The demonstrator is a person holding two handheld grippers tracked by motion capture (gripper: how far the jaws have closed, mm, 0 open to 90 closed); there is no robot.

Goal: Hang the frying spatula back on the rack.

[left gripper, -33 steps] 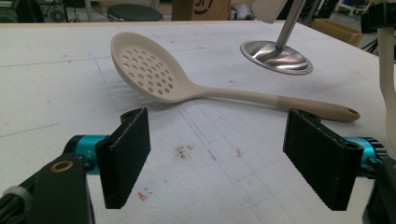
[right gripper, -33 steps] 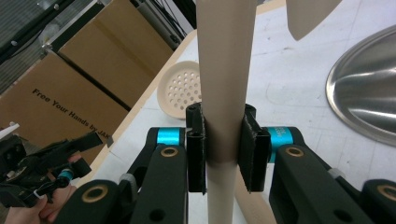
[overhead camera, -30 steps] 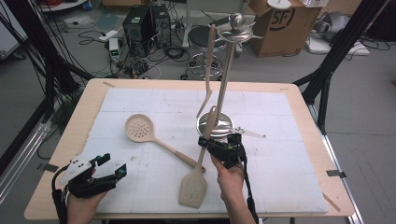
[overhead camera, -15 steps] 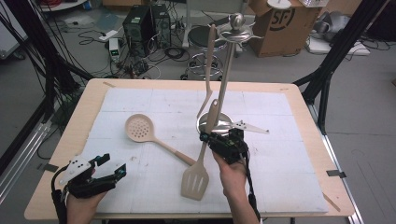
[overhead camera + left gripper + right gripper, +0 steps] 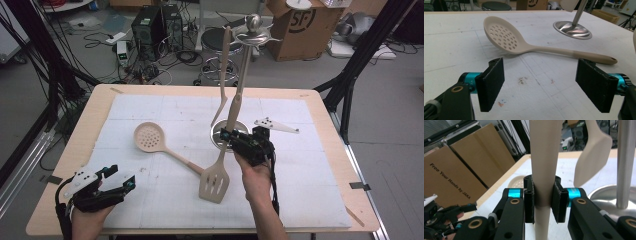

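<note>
We are holding the beige slotted silicone turner (image 5: 216,181) by its handle, blade hanging just above the white table mat (image 5: 150,107); our right gripper (image 5: 543,200) is clamping it, while our left gripper (image 5: 541,82) is gaping wide, empty.

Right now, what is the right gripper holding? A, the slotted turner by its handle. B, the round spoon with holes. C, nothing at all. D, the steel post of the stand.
A: the right gripper has its jaws pressed on the beige handle of the slotted turner, whose blade hangs down above the table, while the spoon with holes lies flat on the table, apart from it.
</note>
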